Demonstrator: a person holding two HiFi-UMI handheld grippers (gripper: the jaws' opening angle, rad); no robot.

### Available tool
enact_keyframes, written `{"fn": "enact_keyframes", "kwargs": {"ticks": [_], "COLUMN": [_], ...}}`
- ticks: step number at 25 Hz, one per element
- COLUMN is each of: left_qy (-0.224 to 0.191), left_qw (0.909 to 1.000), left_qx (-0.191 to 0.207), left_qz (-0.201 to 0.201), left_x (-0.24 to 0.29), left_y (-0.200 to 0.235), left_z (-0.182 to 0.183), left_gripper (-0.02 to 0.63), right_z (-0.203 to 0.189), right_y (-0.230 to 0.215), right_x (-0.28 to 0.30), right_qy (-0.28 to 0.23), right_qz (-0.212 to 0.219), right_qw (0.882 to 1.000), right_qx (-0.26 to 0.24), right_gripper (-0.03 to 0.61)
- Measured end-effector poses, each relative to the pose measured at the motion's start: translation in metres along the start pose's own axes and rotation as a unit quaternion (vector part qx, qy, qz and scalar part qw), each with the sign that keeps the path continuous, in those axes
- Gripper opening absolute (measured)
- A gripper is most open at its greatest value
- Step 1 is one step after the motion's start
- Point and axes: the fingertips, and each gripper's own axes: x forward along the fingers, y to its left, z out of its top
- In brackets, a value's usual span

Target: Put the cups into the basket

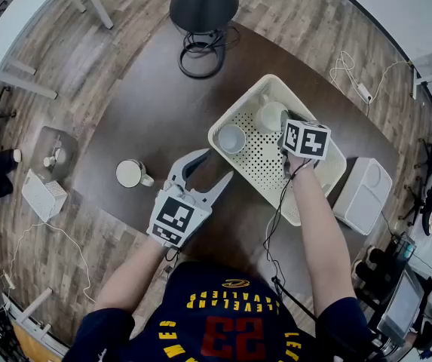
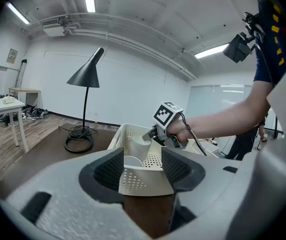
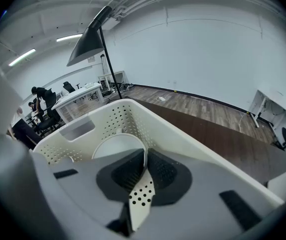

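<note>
Pinching the thin wall of a white cup point(image 3: 114, 146), my right hand-held gripper point(image 3: 143, 159) points steeply down into the far end of the basket point(image 1: 261, 164), jaws almost together on the cup's rim. I cannot tell whether its base touches the perforated floor. A second cup point(image 1: 231, 138) stands upright just beside it, toward the basket's left wall, so I judge the safe way down is straight, with no drift left.

My left hand-held gripper point(image 1: 214, 166) is open and empty, aimed at the basket's near wall but apart from it. The last cup point(image 1: 130, 173) stands upright on the surface point(image 1: 148, 111), outside the basket and off to the left of that gripper. Its handle is turned toward me and to the right. It is plainly nearer my left hand than my right. The dark surface around it is bare, so I judge there is room to swing left and close on the rim. It sits fairly near the surface's edge, so a nudge outward is the risk.
</note>
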Motion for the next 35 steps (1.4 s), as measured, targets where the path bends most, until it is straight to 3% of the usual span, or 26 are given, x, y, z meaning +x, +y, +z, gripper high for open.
{"fn": "enact_keyframes", "kwargs": {"ticks": [20, 22, 24, 30, 35], "left_qy": [0.007, 0.006, 0.004, 0.0, -0.003], "left_qw": [1.0, 1.0, 1.0, 1.0, 0.9999], "left_qx": [-0.002, -0.001, -0.001, 0.002, -0.006], "left_qz": [0.0, 0.002, 0.004, 0.007, 0.01], "left_x": [0.003, 0.001, -0.001, -0.009, -0.017], "left_y": [0.003, 0.002, 0.0, -0.01, -0.03], "left_z": [-0.006, -0.005, -0.002, 0.005, 0.004], "left_gripper": [0.233, 0.233, 0.233, 0.233, 0.233], "right_z": [-0.008, -0.008, -0.006, 0.017, 0.039], "right_y": [-0.01, -0.008, -0.006, 0.0, 0.01], "right_x": [0.015, 0.011, 0.003, -0.041, -0.101], "right_qy": [-0.004, -0.006, -0.012, -0.075, -0.155], "right_qz": [-0.006, -0.007, -0.006, 0.011, 0.031], "right_qw": [0.999, 1.0, 1.0, 0.997, 0.987], "right_qx": [0.041, 0.028, 0.025, 0.027, 0.01], "right_gripper": [0.042, 0.089, 0.098, 0.098, 0.097]}}
